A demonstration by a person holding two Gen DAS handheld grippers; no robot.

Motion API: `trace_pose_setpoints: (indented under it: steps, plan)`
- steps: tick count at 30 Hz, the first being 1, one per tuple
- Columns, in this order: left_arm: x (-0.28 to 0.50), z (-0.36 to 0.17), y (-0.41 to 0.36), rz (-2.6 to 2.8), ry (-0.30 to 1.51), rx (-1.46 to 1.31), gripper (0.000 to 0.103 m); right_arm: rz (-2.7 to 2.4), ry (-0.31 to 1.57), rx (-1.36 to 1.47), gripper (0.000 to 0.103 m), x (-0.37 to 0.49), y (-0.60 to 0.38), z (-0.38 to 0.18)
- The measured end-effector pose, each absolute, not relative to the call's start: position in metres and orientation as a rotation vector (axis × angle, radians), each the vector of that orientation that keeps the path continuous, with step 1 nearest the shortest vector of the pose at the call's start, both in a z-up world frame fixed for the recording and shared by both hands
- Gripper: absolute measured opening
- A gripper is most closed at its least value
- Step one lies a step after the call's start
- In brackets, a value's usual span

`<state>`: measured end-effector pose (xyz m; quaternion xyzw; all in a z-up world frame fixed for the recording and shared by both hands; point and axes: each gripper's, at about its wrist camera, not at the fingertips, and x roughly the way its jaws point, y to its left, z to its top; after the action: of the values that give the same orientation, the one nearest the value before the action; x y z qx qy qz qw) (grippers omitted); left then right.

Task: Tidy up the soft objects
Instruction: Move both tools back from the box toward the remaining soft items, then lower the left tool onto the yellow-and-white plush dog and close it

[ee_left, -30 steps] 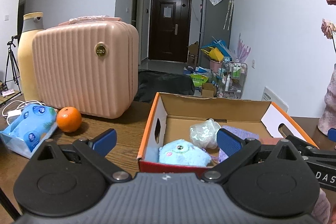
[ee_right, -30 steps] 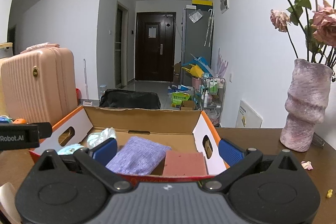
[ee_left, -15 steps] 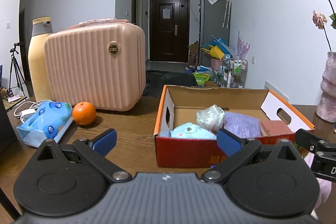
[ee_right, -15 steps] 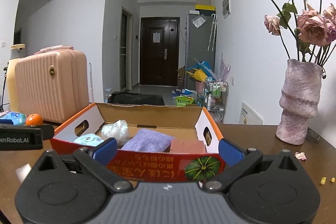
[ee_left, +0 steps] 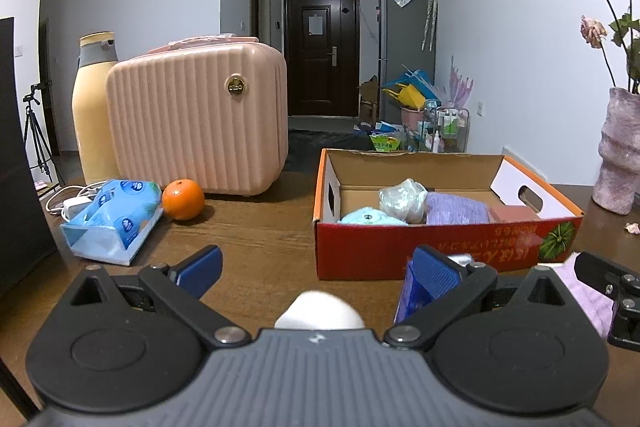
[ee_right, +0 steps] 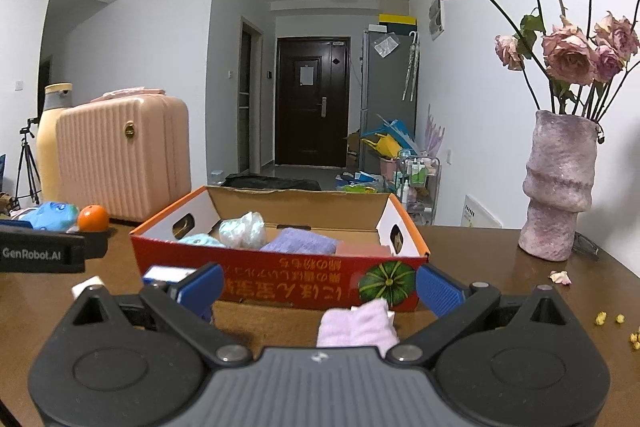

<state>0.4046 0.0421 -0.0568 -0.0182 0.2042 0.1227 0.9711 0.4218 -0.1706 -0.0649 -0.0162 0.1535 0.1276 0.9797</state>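
An open red-and-orange cardboard box (ee_left: 440, 247) (ee_right: 280, 279) stands on the brown table. It holds a light blue plush (ee_left: 370, 217), a crinkly whitish bundle (ee_left: 402, 197), a folded purple cloth (ee_left: 456, 209) and a reddish block (ee_left: 514, 213). My left gripper (ee_left: 316, 269) is open and empty in front of the box; a white soft object (ee_left: 320, 313) lies between its fingers. My right gripper (ee_right: 318, 281) is open, with a folded pale pink cloth (ee_right: 356, 321) lying between its fingers on the table.
A pink ribbed suitcase (ee_left: 196, 115), a yellow bottle (ee_left: 94, 103), an orange (ee_left: 183, 199) and a blue tissue pack (ee_left: 114, 219) stand at the left. A pink vase with dried roses (ee_right: 560, 183) is at the right. Petals and crumbs (ee_right: 560, 277) lie near it.
Both grippers have drawn back from over the box toward the table's near side. The white object and the pink cloth have come into view between the fingers.
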Motion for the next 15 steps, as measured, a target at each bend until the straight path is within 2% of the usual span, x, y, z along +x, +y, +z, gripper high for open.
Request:
trace_pose_setpoints:
  steps: [15]
  plan:
    - [0.354, -0.056, 0.037, 0.203, 0.406, -0.014, 0.103, 0.292, 0.291, -0.063, 0.103, 0.372, -0.172, -0.067]
